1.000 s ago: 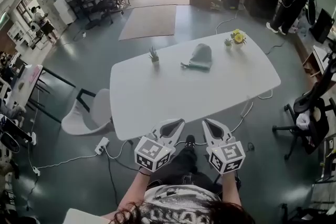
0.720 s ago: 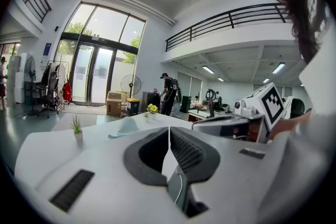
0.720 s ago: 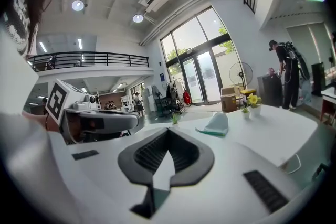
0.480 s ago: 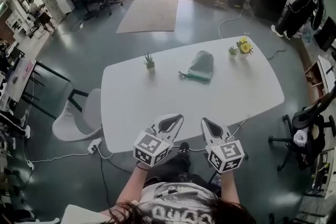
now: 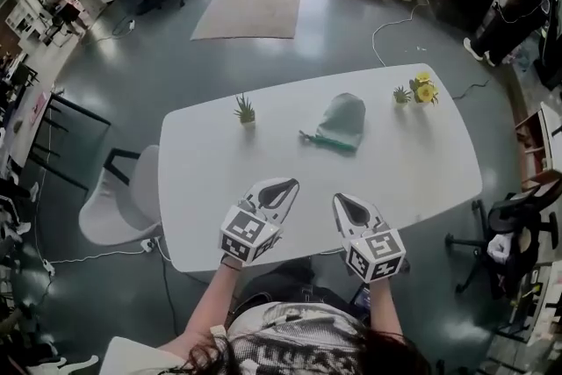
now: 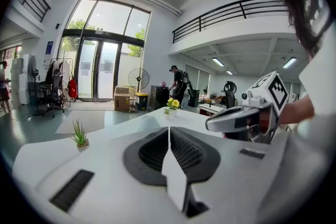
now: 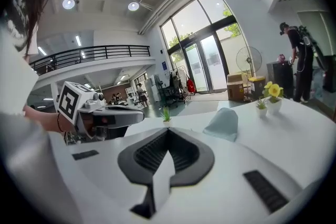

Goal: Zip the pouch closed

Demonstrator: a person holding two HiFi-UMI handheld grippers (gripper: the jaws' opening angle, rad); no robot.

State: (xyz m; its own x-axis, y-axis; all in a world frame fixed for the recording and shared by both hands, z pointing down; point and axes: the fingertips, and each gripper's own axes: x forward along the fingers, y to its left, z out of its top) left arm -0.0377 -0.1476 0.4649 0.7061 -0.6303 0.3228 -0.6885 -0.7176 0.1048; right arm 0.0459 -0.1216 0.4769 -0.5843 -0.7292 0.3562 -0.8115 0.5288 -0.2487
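Both my jaws are shut with nothing held. My left gripper (image 5: 283,189) and right gripper (image 5: 344,205) sit low centre, over the near edge of the table (image 5: 219,180). The pouch (image 5: 340,120) lies upper centre, well apart from both, with a darker strip on its near side, probably the zipper. I judge this the approach: I should open before arriving, one gripper pins fabric, the other takes the pull. Bare tabletop lies between. The plant (image 5: 244,109) is left, the flower pot (image 5: 424,90) right, and the far edge is near behind.

The head view looks steeply down on the whole table (image 5: 219,171) from above its near edge. Both gripper views skim low across it toward the doors (image 6: 97,76), sharing the plant (image 6: 79,134) and flower (image 6: 172,104).
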